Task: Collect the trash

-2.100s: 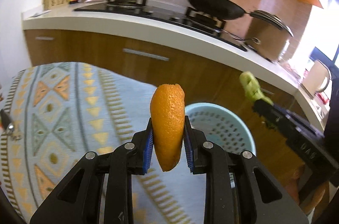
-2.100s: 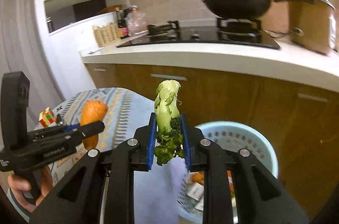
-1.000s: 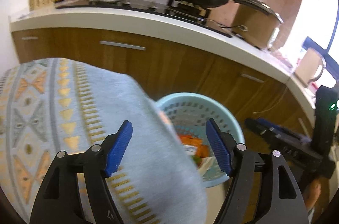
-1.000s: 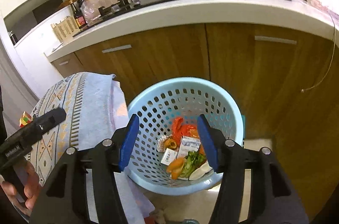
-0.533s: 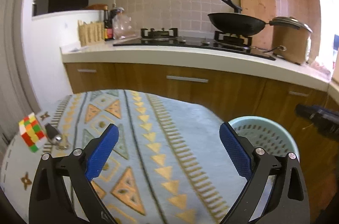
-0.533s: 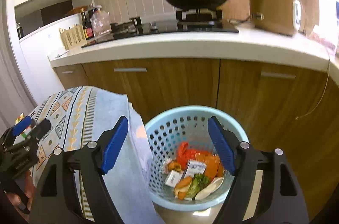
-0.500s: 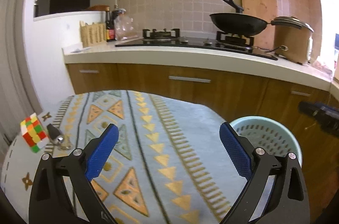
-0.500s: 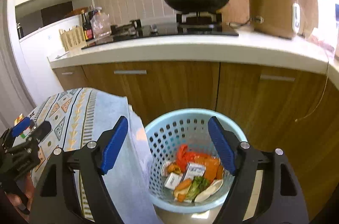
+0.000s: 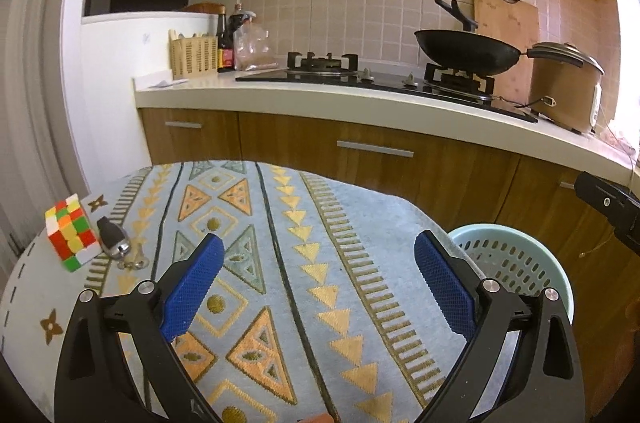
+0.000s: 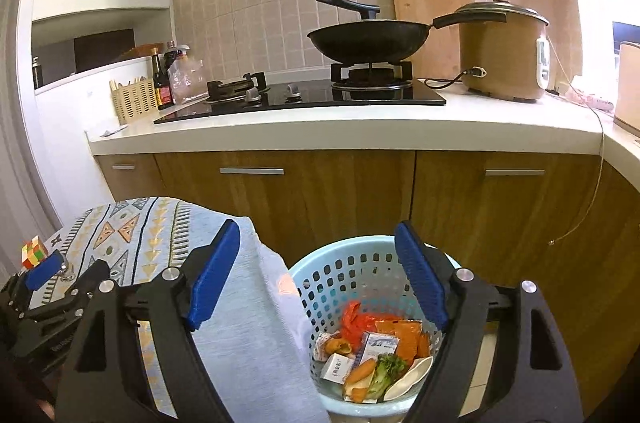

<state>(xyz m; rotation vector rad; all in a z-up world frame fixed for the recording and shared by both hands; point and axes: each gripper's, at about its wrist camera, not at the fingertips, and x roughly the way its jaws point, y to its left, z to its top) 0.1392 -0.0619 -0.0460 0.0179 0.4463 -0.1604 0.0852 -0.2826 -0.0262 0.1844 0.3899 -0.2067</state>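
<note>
Currently your left gripper (image 9: 316, 271) is spread wide with nothing between its blue pads (image 9: 192, 287), hanging over the patterned tablecloth (image 9: 280, 263). Your right gripper (image 10: 318, 275) is likewise fully spread and empty, positioned above the light blue perforated trash basket (image 10: 344, 263), which stands on the floor just beside the table edge, in front of the wooden cabinets (image 10: 320, 195). Inside the basket lie an orange peel (image 10: 360, 371), a broccoli piece (image 10: 384, 375), small cartons (image 10: 340, 369) and orange wrappers (image 10: 400, 333). On the cloth's left side, a Rubik's cube (image 9: 72, 237) sits just beside a car key (image 9: 114, 241).
</note>
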